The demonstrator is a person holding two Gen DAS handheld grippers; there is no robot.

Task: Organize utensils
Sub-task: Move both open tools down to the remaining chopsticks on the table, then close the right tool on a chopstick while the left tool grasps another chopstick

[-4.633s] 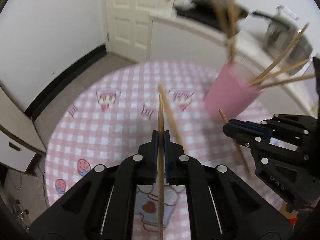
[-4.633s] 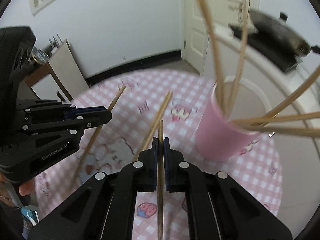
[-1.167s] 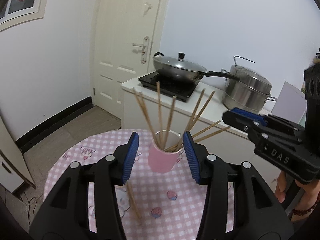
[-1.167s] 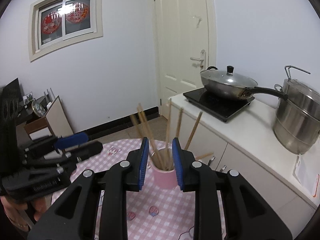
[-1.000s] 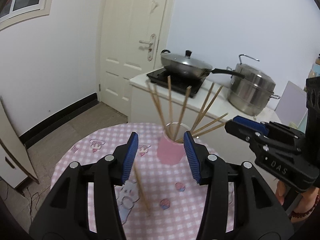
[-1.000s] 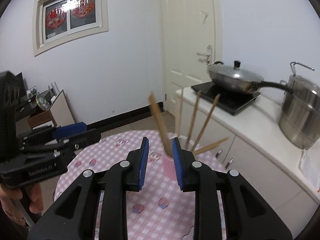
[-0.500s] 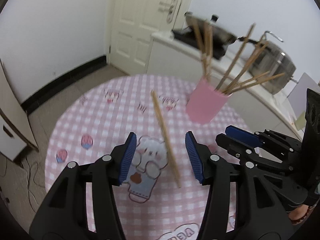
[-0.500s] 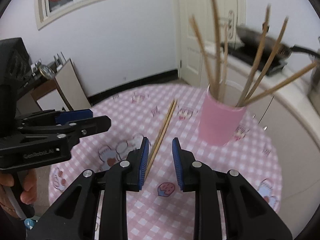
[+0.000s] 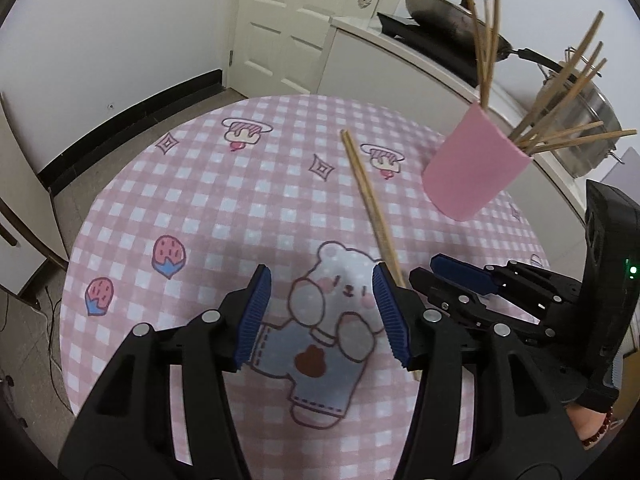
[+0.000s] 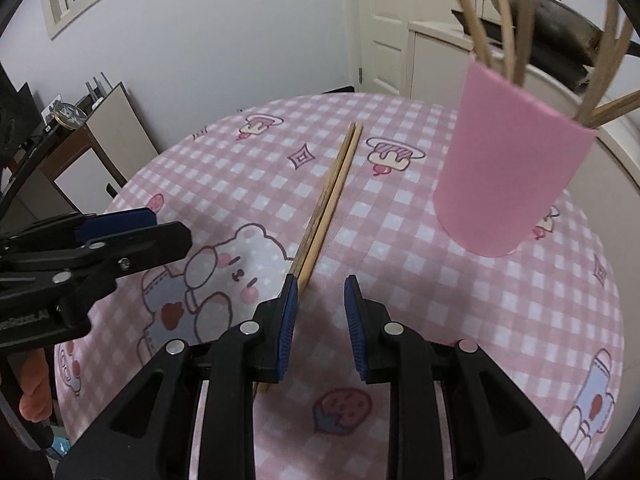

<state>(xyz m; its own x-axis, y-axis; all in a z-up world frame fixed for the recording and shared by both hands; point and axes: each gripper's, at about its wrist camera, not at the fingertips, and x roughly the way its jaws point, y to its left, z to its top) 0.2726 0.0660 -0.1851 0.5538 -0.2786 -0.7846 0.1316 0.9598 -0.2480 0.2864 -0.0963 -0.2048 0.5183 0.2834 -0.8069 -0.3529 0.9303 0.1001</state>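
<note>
Two wooden chopsticks (image 9: pixel 370 202) lie side by side on the pink checked tablecloth (image 9: pixel 200 184); they also show in the right wrist view (image 10: pixel 330 196). A pink cup (image 9: pixel 472 168) holding several chopsticks stands at the right, also in the right wrist view (image 10: pixel 508 168). My left gripper (image 9: pixel 322 312) is open and empty, low over the bear print, just left of the chopsticks' near end. My right gripper (image 10: pixel 318 316) is open and empty, with its left finger beside the chopsticks' near end. It shows at the right in the left wrist view (image 9: pixel 452 280).
A counter (image 9: pixel 360 40) with a wok (image 9: pixel 444 20) and a steel pot (image 9: pixel 580 120) stands behind the table. A white door (image 9: pixel 304 20) is at the back. A cabinet (image 10: pixel 104 136) stands to the left of the table.
Both grippers have come down from high above the table to just over the cloth and closer to the two lying chopsticks. Both stay open.
</note>
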